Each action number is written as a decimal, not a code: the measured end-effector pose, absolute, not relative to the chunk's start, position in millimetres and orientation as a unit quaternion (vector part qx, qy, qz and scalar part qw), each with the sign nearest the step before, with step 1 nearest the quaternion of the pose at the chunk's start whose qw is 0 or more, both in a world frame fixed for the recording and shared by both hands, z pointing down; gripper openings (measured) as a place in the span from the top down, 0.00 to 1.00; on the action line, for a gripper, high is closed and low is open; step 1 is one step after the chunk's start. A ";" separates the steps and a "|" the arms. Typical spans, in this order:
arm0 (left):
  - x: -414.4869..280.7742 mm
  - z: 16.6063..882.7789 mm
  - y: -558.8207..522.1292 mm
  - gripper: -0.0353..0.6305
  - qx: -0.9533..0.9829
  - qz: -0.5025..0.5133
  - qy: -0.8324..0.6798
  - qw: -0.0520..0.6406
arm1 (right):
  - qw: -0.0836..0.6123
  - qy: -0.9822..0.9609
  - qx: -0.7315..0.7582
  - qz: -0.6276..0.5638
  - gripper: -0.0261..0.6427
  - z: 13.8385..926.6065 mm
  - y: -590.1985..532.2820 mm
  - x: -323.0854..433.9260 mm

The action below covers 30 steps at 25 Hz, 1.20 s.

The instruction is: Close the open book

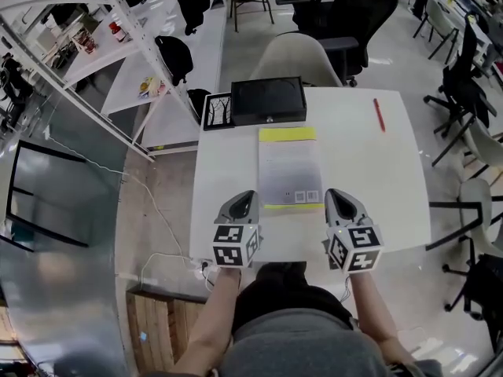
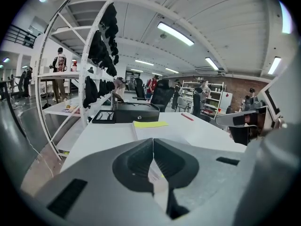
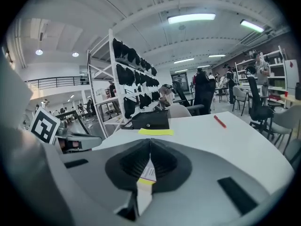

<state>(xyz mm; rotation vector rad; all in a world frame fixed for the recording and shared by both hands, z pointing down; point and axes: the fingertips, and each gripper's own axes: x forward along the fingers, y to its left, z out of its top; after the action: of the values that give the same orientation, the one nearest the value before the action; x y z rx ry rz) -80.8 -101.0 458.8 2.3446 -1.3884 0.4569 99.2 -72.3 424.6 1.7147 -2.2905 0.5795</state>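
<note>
The book (image 1: 290, 167) lies flat in the middle of the white table (image 1: 377, 179). It shows as one pale grey rectangle with a yellow strip at its far and near ends, not as two spread pages. My left gripper (image 1: 250, 195) hovers just off the book's near left corner, and my right gripper (image 1: 333, 192) just off its near right corner. Both are shut and hold nothing. In the left gripper view the jaws (image 2: 153, 141) meet, with the book (image 2: 155, 130) beyond them. In the right gripper view the jaws (image 3: 150, 141) also meet, and the book's yellow strip (image 3: 156, 132) lies ahead.
A black box (image 1: 268, 100) and a black-framed picture (image 1: 218, 111) stand at the table's far edge. A red pen (image 1: 379, 115) lies at the far right. A pale chair (image 1: 295, 57) stands behind the table, with shelving (image 1: 94, 30) at the left.
</note>
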 end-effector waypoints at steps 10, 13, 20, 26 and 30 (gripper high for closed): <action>-78.3 442.4 -95.6 0.94 0.837 0.151 -0.497 0.172 | 0.085 -0.779 0.595 0.178 0.96 404.5 -67.1 110.8; -79.2 441.1 -93.9 0.94 0.837 0.151 -0.498 0.169 | 0.080 -0.781 0.596 0.170 0.96 401.7 -66.1 112.4; -77.8 435.6 -88.3 0.94 0.838 0.144 -0.500 0.165 | 0.074 -0.781 0.600 0.157 0.96 396.3 -60.6 118.0; -76.4 433.0 -87.4 0.94 0.839 0.140 -0.500 0.160 | 0.079 -0.781 0.603 0.141 0.96 393.2 -59.4 124.6; -80.9 431.6 -89.7 0.94 0.838 0.137 -0.504 0.159 | 0.074 -0.780 0.605 0.145 0.96 393.6 -62.0 126.4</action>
<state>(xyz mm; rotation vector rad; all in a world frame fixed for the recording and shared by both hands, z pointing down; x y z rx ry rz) -80.9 -89.7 431.6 2.3956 -1.4400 0.3922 126.4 -62.0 393.6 1.8151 -2.3411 0.4357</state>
